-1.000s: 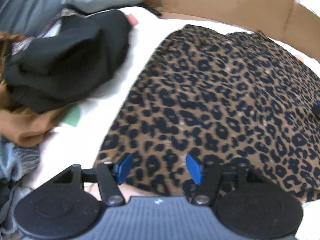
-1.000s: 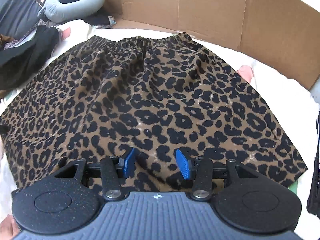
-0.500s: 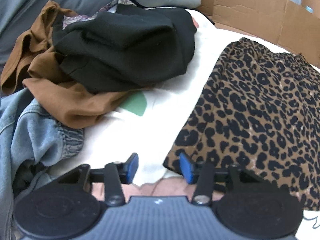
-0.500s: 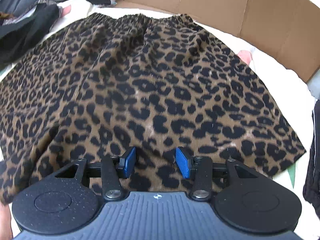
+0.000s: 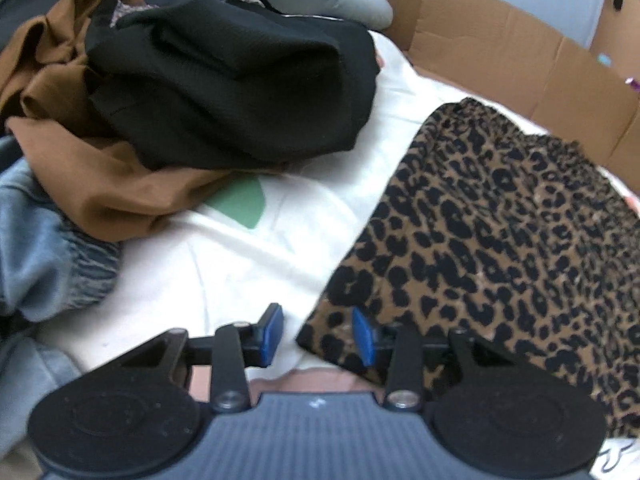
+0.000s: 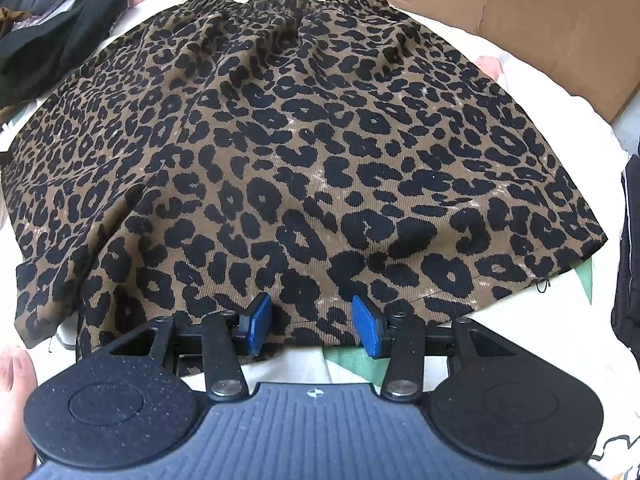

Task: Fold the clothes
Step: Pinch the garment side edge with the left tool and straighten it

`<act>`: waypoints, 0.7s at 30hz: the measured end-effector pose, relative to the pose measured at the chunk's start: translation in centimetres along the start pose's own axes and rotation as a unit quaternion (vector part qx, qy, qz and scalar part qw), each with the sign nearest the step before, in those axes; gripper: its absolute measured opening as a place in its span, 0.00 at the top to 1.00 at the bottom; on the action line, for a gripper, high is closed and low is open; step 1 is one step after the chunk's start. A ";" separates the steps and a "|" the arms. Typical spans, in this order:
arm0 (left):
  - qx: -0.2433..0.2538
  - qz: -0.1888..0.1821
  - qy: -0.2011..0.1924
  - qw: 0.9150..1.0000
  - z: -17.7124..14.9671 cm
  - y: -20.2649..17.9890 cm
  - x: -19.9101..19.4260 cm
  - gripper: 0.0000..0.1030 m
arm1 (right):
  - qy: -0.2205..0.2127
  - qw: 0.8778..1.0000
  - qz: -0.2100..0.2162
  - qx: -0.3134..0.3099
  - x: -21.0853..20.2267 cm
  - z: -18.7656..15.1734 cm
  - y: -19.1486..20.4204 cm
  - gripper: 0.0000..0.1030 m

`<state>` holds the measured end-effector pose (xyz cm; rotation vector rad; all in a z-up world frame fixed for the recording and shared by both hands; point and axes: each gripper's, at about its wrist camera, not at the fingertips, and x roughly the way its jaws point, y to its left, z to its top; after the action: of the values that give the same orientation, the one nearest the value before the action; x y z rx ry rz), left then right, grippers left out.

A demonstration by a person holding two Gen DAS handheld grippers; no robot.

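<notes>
A leopard-print skirt lies spread flat on a white sheet, its gathered waistband at the far side. In the left wrist view the skirt fills the right half. My left gripper is open at the skirt's near left hem corner, which reaches in between the blue pads. My right gripper is open at the middle of the near hem, the pads straddling the hem edge. Neither holds anything. At the near left the hem is rumpled and turned over.
A pile of clothes sits left of the skirt: a black garment, a brown one and blue denim. A cardboard wall runs behind. A dark garment lies at the right edge. A hand shows near left.
My left gripper slid left from over the skirt to its near left corner, bringing the clothes pile into view. My right gripper drew back toward the near hem. Both stayed open.
</notes>
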<state>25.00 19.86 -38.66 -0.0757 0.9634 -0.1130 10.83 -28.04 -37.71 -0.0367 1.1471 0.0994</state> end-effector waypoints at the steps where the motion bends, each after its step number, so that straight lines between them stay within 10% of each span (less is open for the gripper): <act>1: -0.004 -0.004 0.001 1.000 0.0 0.2 0.0 0.60 | 0.000 1.000 -0.001 0.000 0.0 0.0 0.0 0.50; 21: -0.025 -0.033 0.016 0.999 0.7 1.4 -0.2 0.94 | -0.006 1.000 0.011 -0.001 -0.2 -0.3 -0.3 0.50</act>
<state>25.52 21.27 -38.23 -0.1522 0.9962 -0.1525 10.51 -28.40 -37.68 -0.0259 1.1354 0.1198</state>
